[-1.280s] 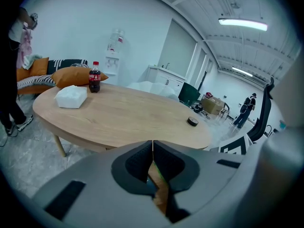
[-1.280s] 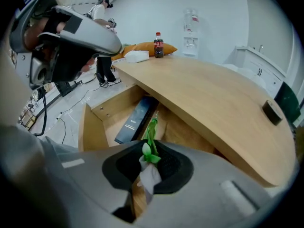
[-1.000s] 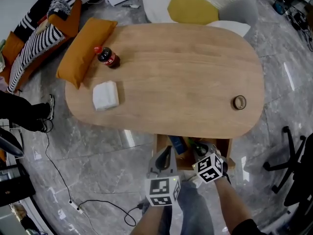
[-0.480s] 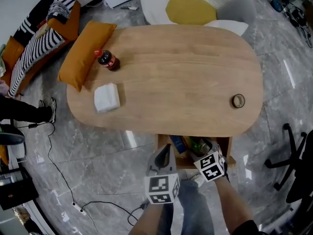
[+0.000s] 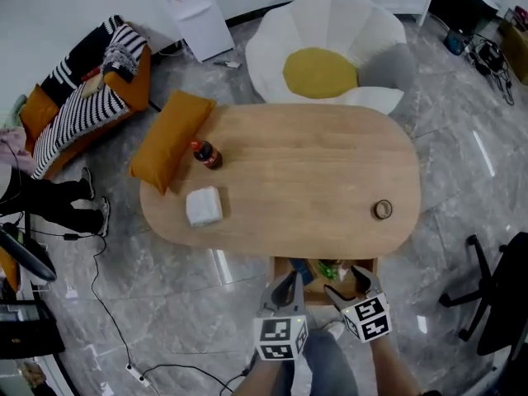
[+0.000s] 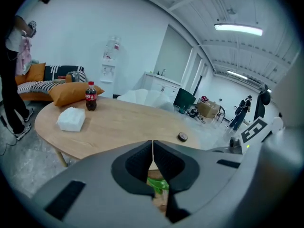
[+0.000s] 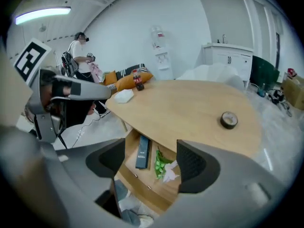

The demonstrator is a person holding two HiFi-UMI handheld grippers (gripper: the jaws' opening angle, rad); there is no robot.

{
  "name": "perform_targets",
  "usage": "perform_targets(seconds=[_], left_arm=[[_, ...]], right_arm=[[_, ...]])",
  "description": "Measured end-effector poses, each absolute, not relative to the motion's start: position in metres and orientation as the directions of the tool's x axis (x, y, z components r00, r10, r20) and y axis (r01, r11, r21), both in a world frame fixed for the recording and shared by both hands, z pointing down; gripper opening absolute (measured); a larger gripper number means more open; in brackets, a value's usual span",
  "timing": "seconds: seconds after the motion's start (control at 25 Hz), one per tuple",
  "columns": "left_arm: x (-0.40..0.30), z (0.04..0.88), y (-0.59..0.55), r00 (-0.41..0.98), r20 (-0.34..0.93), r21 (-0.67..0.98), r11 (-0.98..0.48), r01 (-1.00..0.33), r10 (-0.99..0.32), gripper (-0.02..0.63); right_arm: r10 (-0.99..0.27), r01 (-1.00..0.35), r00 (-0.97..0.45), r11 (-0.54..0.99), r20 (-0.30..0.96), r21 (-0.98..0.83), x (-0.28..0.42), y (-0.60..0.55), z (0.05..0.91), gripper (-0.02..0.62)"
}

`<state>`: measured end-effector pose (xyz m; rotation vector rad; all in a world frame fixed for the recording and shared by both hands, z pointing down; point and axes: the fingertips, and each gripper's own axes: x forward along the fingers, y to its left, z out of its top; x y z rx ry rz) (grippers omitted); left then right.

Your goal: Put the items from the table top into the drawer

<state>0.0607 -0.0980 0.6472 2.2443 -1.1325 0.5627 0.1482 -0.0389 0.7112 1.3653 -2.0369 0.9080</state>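
Observation:
On the oval wooden table [image 5: 313, 163] stand a cola bottle [image 5: 206, 153], a white tissue pack [image 5: 204, 206] and a roll of tape [image 5: 382, 209]. Below the table's near edge the drawer [image 5: 285, 269] stands pulled out. It holds a dark blue box [image 7: 142, 152] and a green sprig with a white flower [image 7: 164, 165]. My left gripper [image 5: 288, 279] hovers above the drawer, shut and empty. My right gripper [image 5: 351, 281] hangs beside it; its jaws have just been opening and stand open with nothing between them. The left gripper view shows the bottle [image 6: 90, 97], the pack [image 6: 71, 118] and the tape [image 6: 182, 137].
An orange cushion [image 5: 169, 139] overlaps the table's left end. A flower-shaped seat [image 5: 330, 48] stands behind the table, and a striped sofa [image 5: 91, 97] at the far left. A black office chair [image 5: 495, 291] is at the right. Cables [image 5: 107, 304] lie on the floor; a person's legs [image 5: 49, 200] are at left.
Both grippers have risen from the drawer. The right gripper's jaws have spread apart. The head camera has pulled back, so the table looks smaller and farther.

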Motion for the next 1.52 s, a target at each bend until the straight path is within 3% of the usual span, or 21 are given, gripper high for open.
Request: perform_targets(seconds=[0.48, 0.96, 1.28, 1.52], left_arm=[[0.067, 0.506, -0.125, 0.615, 0.447, 0.280, -0.552, -0.786, -0.649, 0.015], [0.081, 0.402, -0.125, 0.682, 0.324, 0.277, -0.624, -0.731, -0.655, 0.015], [0.073, 0.359, -0.132, 0.693, 0.254, 0.271, -0.638, -0.721, -0.675, 0.015], [0.085, 0.334, -0.125, 0.723, 0.215, 0.254, -0.678, -0.690, -0.656, 0.015]], right_arm=[[-0.781, -0.954, -0.299, 0.259, 0.549, -0.151, 0.169, -0.089, 0.525, 0.330], [-0.831, -0.948, -0.315, 0.257, 0.458, -0.185, 0.157, -0.093, 0.418, 0.325], [-0.894, -0.969, -0.242, 0.203, 0.376, -0.142, 0.155, -0.088, 0.369, 0.210], [-0.884, -0.956, -0.293, 0.279, 0.364, -0.093, 0.139, -0.087, 0.349, 0.180]])
